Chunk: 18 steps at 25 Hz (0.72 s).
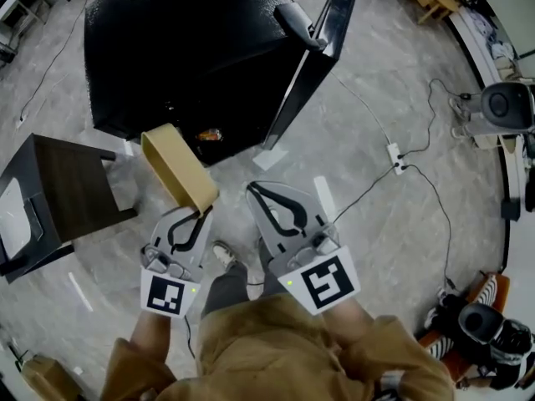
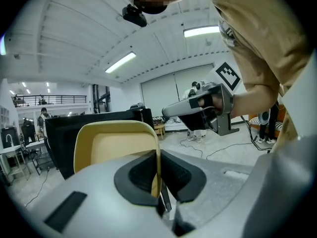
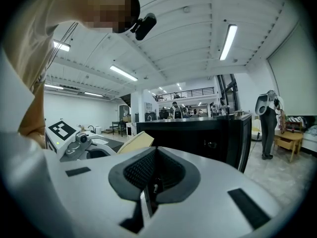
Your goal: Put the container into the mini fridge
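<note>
Nearest the person, the left gripper (image 1: pixel 201 212) is clamped on the thin near wall of a tan, tray-like container (image 1: pixel 177 167). The left gripper view shows the dark pads pressed on either side of that wall at the right edge of the container (image 2: pixel 116 145). Just to its right, and apart from it, the right gripper (image 1: pixel 254 190) has its jaws closed together with nothing between them, as the right gripper view confirms (image 3: pixel 153 175). The container tilts away and to the left from the grip. Its far rim reaches the lower front edge of the black mini fridge (image 1: pixel 184 40) in the head view, though whether it has crossed into the dark opening cannot be told. The fridge door (image 1: pixel 322 53) stands swung open to the right, its edge pointing toward the grippers. To the left of the container, well clear of it, stands a dark wooden side table (image 1: pixel 71 186). To the right of the door the grey floor (image 1: pixel 393 249) lies open, crossed by a cable (image 1: pixel 364 192) that runs to a white power strip (image 1: pixel 396 157).
</note>
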Motion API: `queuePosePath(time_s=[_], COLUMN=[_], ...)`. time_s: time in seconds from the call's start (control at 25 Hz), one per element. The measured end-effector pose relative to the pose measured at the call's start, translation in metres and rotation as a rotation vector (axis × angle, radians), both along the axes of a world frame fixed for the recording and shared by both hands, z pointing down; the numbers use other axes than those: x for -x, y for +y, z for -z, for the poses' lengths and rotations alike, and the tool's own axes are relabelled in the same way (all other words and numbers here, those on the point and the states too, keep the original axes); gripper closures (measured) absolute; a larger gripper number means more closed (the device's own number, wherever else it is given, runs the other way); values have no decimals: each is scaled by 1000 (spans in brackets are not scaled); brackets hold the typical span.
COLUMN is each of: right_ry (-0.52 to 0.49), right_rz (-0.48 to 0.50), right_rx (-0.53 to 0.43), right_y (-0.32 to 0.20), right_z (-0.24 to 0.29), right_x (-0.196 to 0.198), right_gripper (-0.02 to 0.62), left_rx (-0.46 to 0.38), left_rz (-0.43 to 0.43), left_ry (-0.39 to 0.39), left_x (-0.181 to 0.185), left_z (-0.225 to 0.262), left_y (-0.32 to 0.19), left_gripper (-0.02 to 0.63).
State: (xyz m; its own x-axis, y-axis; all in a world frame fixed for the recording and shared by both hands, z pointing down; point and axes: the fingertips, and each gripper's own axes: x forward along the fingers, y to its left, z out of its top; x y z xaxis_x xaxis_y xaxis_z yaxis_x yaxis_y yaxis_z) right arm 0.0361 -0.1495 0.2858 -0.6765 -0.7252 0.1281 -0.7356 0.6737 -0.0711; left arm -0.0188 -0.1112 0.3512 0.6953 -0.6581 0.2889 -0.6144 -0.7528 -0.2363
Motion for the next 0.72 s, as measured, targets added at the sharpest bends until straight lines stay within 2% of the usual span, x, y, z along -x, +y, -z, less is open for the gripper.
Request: queuePosePath(time_s=[0.28, 0.72], right_ry=[-13, -19], right_rz=[9, 34], right_rx=[43, 132], right_y=[-24, -39], right_z=[-36, -88], right_x=[-14, -21], right_gripper=[592, 592], left_rx=[27, 108], left_rz=[3, -26], left_ry=[-38, -144], left_x=[-21, -27], left_z=[-36, -85], left_y=[-33, -63], left_gripper=[598, 598])
